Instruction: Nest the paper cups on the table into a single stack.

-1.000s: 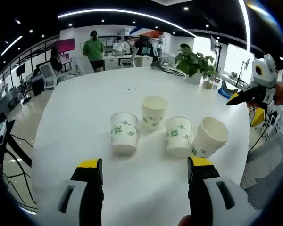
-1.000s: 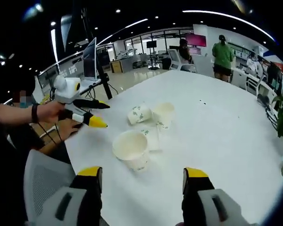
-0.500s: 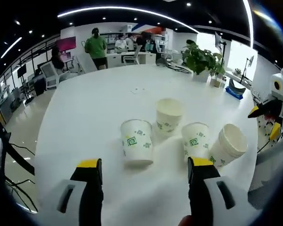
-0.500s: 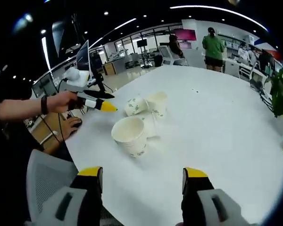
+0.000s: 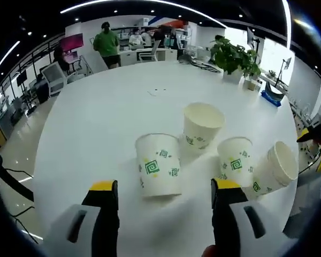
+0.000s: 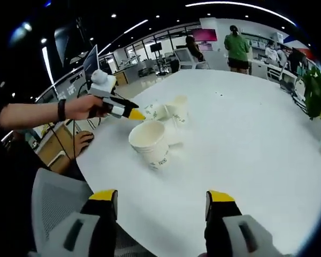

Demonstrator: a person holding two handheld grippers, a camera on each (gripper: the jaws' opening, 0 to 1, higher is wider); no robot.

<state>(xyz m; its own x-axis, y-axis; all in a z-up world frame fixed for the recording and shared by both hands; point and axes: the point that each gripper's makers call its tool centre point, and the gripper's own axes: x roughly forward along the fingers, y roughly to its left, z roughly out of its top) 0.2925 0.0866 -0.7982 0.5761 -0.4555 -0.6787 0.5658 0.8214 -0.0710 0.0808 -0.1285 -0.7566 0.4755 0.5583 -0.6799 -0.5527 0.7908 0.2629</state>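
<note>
1. While nothing is gripped yet, the step in hand looks like the approach: left gripper (image 5: pixel 164 187) hovers low over the white table (image 5: pixel 96 123), jaws spread and empty, aimed at the upside-down cup (image 5: pixel 158 163) standing just ahead.
2. Going rightward in the left gripper view: upright cup (image 5: pixel 201 125) just behind, a second upside-down cup (image 5: pixel 234 163), then a tilted cup (image 5: pixel 274 170) leaning against it near the table edge.
3. Right gripper (image 6: pixel 162 197) has jaws spread, empty, well apart from the cups; tilted cup (image 6: pixel 150 143) is nearest it.
4. Next move probably calls for pinching one cup's wall and setting it onto another; inverted ones may need matching orientation.
5. Room: open office, potted plant (image 5: pixel 234 56), person in green shirt (image 5: pixel 107 44) far back.
</note>
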